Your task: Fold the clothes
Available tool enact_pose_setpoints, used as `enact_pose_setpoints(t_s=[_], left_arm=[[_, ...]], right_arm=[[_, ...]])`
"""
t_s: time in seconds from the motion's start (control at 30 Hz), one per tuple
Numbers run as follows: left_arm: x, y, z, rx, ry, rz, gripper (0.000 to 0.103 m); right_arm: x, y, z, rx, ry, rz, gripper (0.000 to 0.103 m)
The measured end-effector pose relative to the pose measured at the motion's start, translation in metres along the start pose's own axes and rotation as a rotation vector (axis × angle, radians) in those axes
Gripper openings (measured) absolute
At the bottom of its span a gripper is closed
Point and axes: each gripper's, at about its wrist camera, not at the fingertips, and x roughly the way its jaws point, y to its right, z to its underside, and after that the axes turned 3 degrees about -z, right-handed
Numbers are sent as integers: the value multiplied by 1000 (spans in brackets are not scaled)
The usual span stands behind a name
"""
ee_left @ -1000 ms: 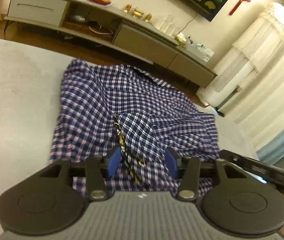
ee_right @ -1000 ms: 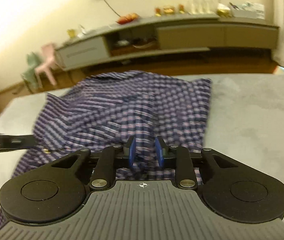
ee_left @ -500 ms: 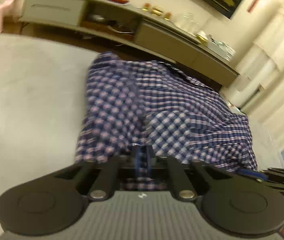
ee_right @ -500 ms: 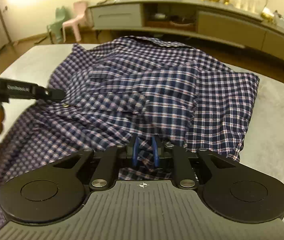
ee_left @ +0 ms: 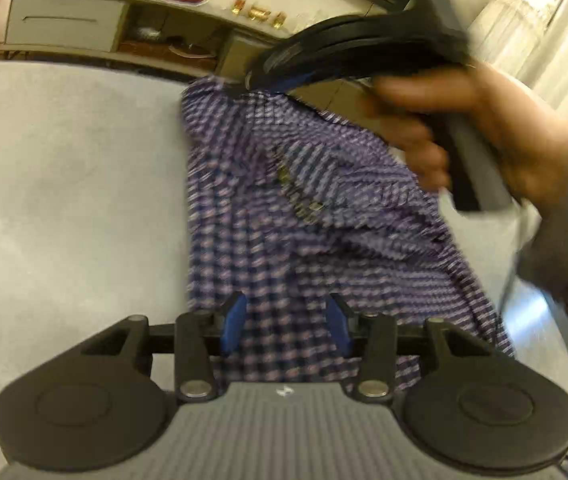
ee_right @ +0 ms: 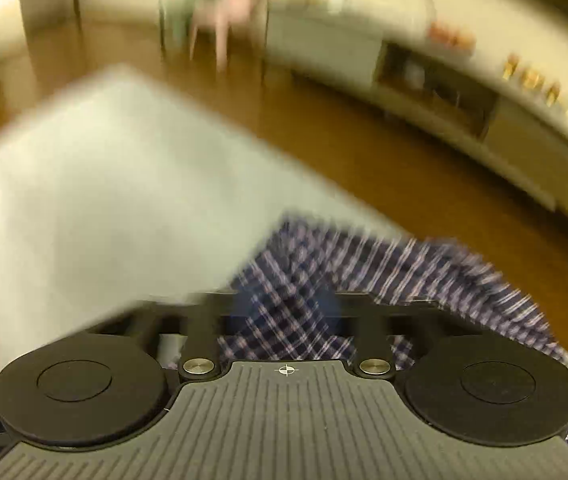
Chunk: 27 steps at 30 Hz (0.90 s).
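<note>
A blue and purple checked shirt (ee_left: pixel 296 216) lies folded over itself on the grey table (ee_left: pixel 63 184). My left gripper (ee_left: pixel 286 322) is open over the shirt's near edge, with cloth beneath the blue pads and nothing gripped. In the left wrist view the right gripper (ee_left: pixel 267 84), held in a hand, hangs above the shirt's far end. In the blurred right wrist view my right gripper (ee_right: pixel 284 308) has its blue pads spread apart, and checked shirt cloth (ee_right: pixel 324 280) lies loose between and beyond them.
A long grey TV cabinet (ee_left: pixel 83 28) stands against the far wall, across a strip of wooden floor (ee_right: pixel 324 128). Small pink and green chairs (ee_right: pixel 219 12) stand at the left of the room. White curtains (ee_left: pixel 524 0) hang at the right.
Both grippers were shut on the shirt half a second ago and have opened. The right gripper swung across over the shirt to its far left end, folding the cloth over.
</note>
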Motion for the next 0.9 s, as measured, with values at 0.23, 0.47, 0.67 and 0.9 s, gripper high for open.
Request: enact_pose_setpoints(t_s=[0.23, 0.47, 0.67, 0.9], left_arm=[[0, -12, 4, 22, -7, 32, 31], [0, -9, 5, 34, 4, 22, 30], [-6, -12, 6, 42, 0, 22, 30], [-7, -17, 5, 55, 5, 49, 29]], right_arm=[[74, 7, -20, 66, -81, 88, 0], [15, -2, -8, 190, 51, -26, 4], [29, -4, -15, 74, 24, 19, 67], [71, 13, -25, -9, -113, 7, 0]])
